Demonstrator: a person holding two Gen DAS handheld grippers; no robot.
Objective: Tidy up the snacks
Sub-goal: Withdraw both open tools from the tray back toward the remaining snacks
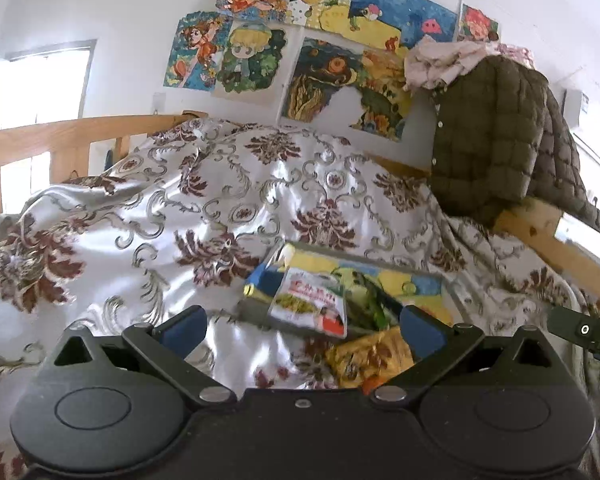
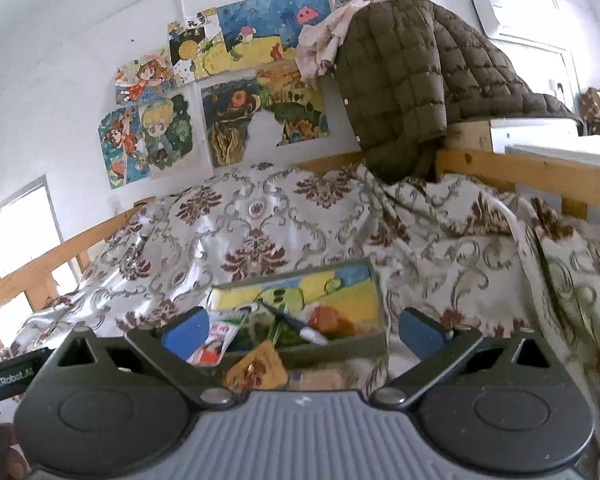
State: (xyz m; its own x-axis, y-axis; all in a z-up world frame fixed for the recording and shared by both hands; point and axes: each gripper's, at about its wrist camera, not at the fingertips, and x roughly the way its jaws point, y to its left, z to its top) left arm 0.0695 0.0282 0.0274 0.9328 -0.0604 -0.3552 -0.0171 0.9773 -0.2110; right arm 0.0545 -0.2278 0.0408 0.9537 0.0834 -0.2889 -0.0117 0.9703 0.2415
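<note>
A shallow tray (image 1: 410,282) with a yellow and blue picture on its floor lies on the bed; it also shows in the right wrist view (image 2: 340,280). A white and red snack packet (image 1: 310,300) leans on the tray's near left rim; it also shows in the right wrist view (image 2: 216,344). An orange snack packet (image 1: 370,356) lies on the quilt in front of the tray, and in the right wrist view (image 2: 258,368). A pen-like stick (image 2: 292,322) lies in the tray. My left gripper (image 1: 302,330) is open and empty. My right gripper (image 2: 302,330) is open and empty, just short of the tray.
A shiny floral quilt (image 1: 180,208) covers the bed. A wooden bed rail (image 1: 60,136) runs at the left and another (image 2: 520,172) at the right. A dark quilted jacket (image 1: 496,136) hangs over the right post. Drawings (image 1: 320,40) cover the white wall behind.
</note>
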